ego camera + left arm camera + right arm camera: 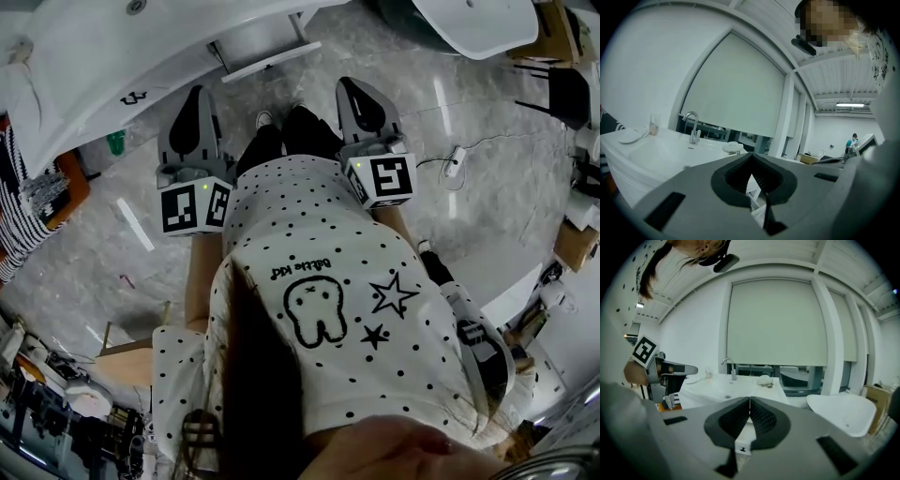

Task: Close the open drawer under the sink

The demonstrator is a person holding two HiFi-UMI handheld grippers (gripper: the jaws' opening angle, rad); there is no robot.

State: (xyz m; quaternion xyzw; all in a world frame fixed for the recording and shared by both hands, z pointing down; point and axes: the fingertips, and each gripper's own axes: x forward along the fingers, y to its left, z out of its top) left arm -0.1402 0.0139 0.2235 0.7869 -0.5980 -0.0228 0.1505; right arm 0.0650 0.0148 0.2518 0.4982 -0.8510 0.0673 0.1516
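The floor [112, 253] is pale grey marbled tile with bright streaks of reflected light. A white sink [94, 66] fills the upper left of the head view. Below its rim the open drawer [272, 61] juts out white toward the person, just above the two grippers in the frame.

The left gripper [198, 96] and right gripper [360, 88] are held side by side, apart from the drawer. Both are clenched, jaw tips meeting with nothing between them.

In the left gripper view the sink worktop carries a chrome tap [693, 127], a glass [654, 124] and a plate [629, 136] at centre left, under a large drawn blind [736, 84].

A second white basin [478, 23] sits at the upper right, cardboard boxes [574, 246] line the right edge and clutter fills the lower left, leaving the middle floor open. A power strip [455, 161] lies right of centre.

The person's dotted shirt [319, 281] shows a tooth drawing, two stars and small script I cannot read for sure.
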